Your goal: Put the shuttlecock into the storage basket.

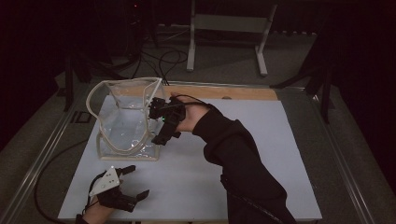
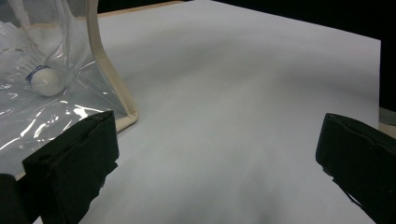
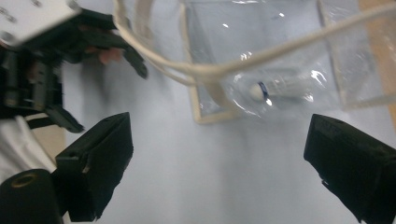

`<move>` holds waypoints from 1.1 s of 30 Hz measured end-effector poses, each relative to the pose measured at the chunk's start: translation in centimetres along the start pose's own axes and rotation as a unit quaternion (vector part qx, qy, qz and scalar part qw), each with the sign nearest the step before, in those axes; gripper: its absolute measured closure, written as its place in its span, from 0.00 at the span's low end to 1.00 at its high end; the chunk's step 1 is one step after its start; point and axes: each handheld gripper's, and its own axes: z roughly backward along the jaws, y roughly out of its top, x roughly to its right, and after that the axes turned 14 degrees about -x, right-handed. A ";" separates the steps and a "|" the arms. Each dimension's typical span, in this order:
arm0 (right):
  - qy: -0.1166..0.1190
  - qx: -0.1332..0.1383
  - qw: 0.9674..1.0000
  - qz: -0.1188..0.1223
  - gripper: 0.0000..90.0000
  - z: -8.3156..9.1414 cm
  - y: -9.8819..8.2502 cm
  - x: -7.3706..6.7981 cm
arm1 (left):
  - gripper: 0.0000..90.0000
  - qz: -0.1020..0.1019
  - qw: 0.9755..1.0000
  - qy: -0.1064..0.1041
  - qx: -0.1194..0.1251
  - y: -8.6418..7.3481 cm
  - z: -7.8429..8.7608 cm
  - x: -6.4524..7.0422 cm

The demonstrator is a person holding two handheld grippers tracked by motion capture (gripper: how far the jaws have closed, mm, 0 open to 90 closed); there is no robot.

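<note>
A clear plastic bag (image 1: 123, 126) with cream trim stands open on the left half of the white board (image 1: 261, 154). A white shuttlecock (image 2: 44, 80) lies inside the bag (image 2: 28, 121) near its bottom corner, and its cork end and feathers (image 3: 275, 87) show through the bag's wall (image 3: 280, 42). My right gripper (image 1: 156, 122) is open beside the bag's right side, just under the rim, with nothing between its jaws (image 3: 219, 158). My left gripper (image 1: 138, 182) is open and low over the board in front of the bag, holding nothing (image 2: 219, 154). It also appears in the right gripper view (image 3: 70, 42).
A wooden strip (image 1: 224, 92) runs along the board's far edge. Beyond the table a white metal stand (image 1: 229, 23) and cables (image 1: 163, 58) are on the floor. The right half of the board is bare.
</note>
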 end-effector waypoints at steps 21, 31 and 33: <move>-0.002 0.025 0.999 -0.047 0.09 -1.7 -6.2 1.0 | 0.01 -0.001 1.000 0.000 0.001 0.1 -0.1 0.0; -0.006 0.027 0.997 -0.073 0.09 -3.1 -9.6 1.0 | 0.01 -0.001 1.000 -0.002 0.000 0.1 -0.2 0.1; -0.007 0.029 0.996 -0.080 0.09 -3.4 -10.3 0.9 | 0.01 -0.001 1.000 -0.001 -0.001 0.1 -0.2 0.1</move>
